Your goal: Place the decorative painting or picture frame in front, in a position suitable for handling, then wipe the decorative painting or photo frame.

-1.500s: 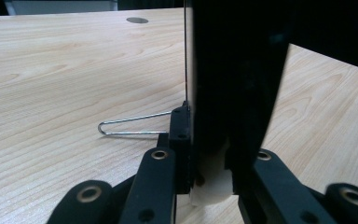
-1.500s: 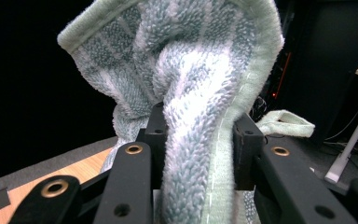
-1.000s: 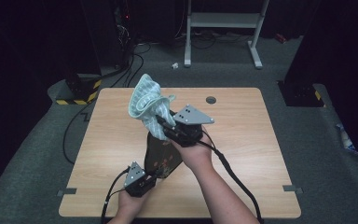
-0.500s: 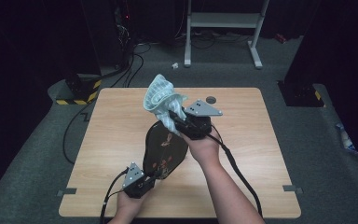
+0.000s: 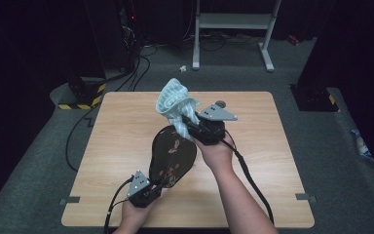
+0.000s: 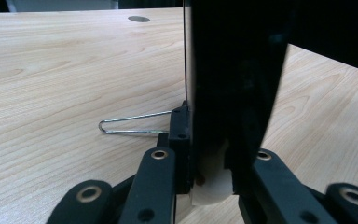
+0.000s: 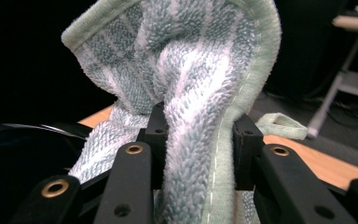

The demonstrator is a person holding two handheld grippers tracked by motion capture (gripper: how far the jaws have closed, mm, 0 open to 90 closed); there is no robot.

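Note:
A dark oval plate (image 5: 173,156) with a reddish pattern stands on edge above the wooden table (image 5: 121,126). My left gripper (image 5: 158,184) is shut on its near rim; in the left gripper view the black plate (image 6: 233,84) rises between the jaws of this gripper (image 6: 209,154). A thin wire loop (image 6: 130,123) sticks out beside the plate's rim. My right gripper (image 5: 187,126) is shut on a pale green striped towel (image 5: 175,100), which is pressed against the plate's far top edge. In the right gripper view the towel (image 7: 200,70) bulges up between the jaws of that gripper (image 7: 198,135), with the plate (image 7: 23,154) at lower left.
A small dark round spot (image 5: 220,103) marks the table's far side, also the round spot (image 6: 139,19) in the left gripper view. Beyond the table are a metal stand (image 5: 233,22), cables (image 5: 141,53) on the grey floor, and a yellow-black striped block (image 5: 80,100).
My right gripper has carried the towel to the right along the plate's upper edge. The plate has shifted slightly right with it. My left gripper has stayed on the near rim.

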